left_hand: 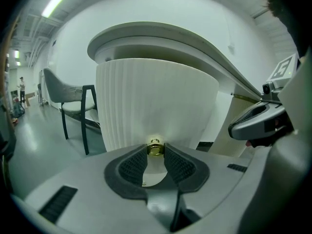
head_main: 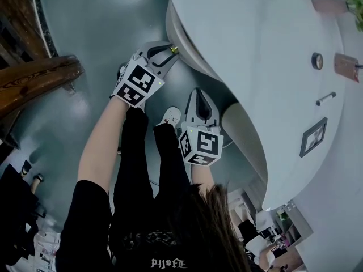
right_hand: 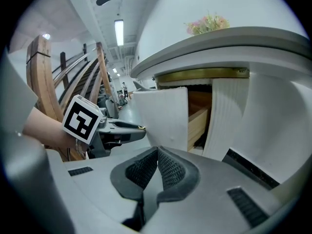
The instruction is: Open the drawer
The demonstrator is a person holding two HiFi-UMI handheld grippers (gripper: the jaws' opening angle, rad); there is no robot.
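Under the rounded white tabletop (left_hand: pixel 195 38), the white ribbed curved drawer (left_hand: pixel 156 101) stands partly pulled out, its pale wooden side (right_hand: pixel 197 123) showing. The left gripper (left_hand: pixel 156 150) pinches the drawer's small brass knob (left_hand: pixel 155 147). The right gripper (right_hand: pixel 157 155) hangs nearby, jaws together on nothing.

The white ribbed drawer (right_hand: pixel 161 116) is standing partly pulled out beneath the curved surface (right_hand: pixel 219 45), exposing its wooden interior; its brass knob (left_hand: pixel 155 148) is projecting forward.

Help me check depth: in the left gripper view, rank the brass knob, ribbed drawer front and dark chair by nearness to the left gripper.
1. Brass knob, gripped between the left gripper's jaws.
2. Ribbed drawer front, directly behind it.
3. Dark chair, beyond on the left.
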